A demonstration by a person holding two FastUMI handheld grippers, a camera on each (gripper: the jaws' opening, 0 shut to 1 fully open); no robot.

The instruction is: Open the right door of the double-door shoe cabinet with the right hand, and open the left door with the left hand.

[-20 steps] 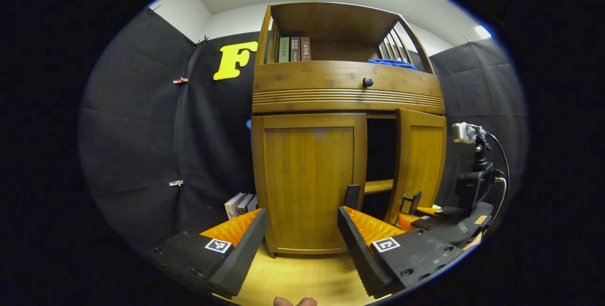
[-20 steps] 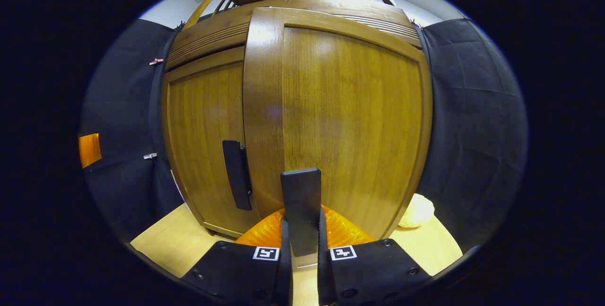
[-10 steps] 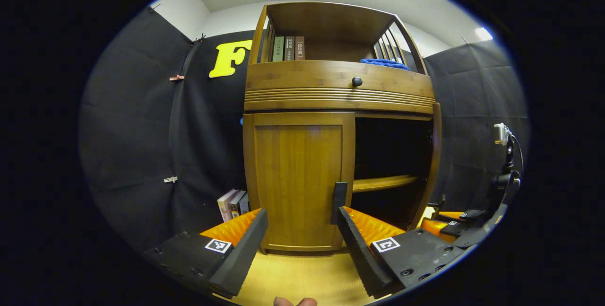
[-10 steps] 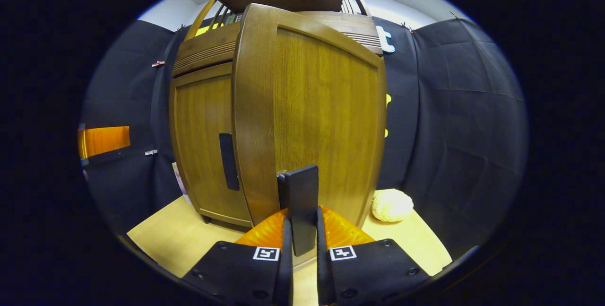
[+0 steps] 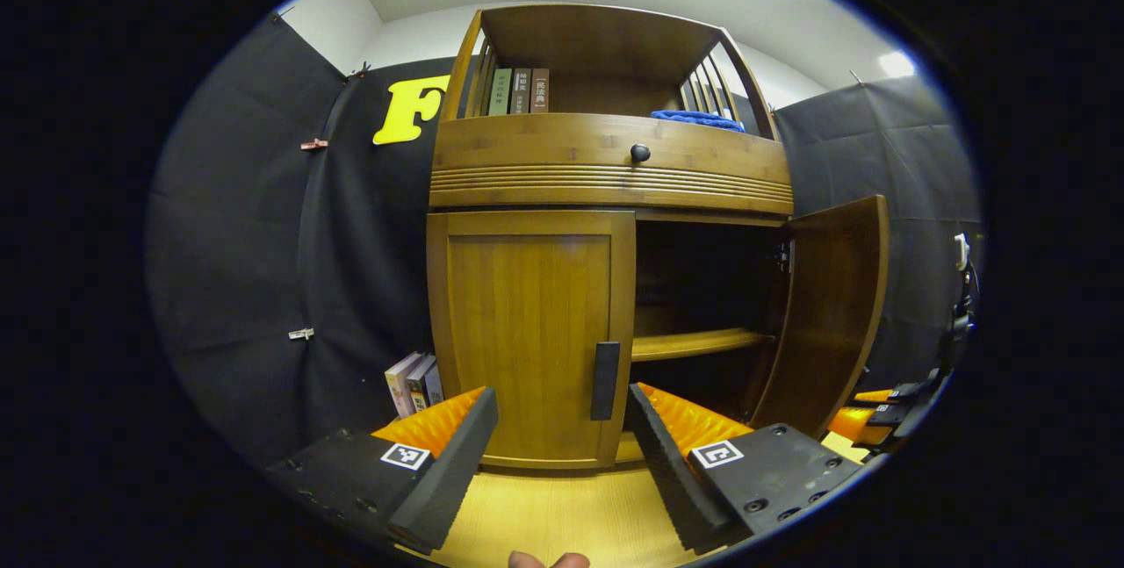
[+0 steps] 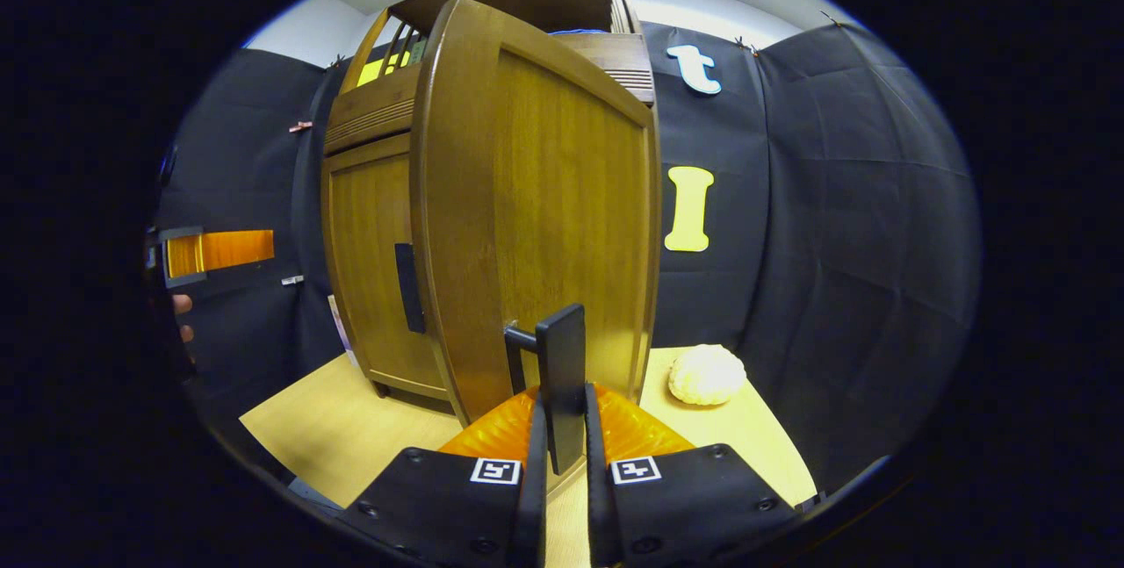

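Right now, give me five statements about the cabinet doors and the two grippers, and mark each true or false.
1. The right door is swung open. True.
2. The left door is open too. False: it sits closed in its frame.
3. The right gripper is shut on the right handle. True: both fingers press on the bar.
4. The left gripper is shut on the left handle. False: its jaws are wide apart and the handle stands beyond them, untouched.
5. A shelf shows inside the opened half. True.
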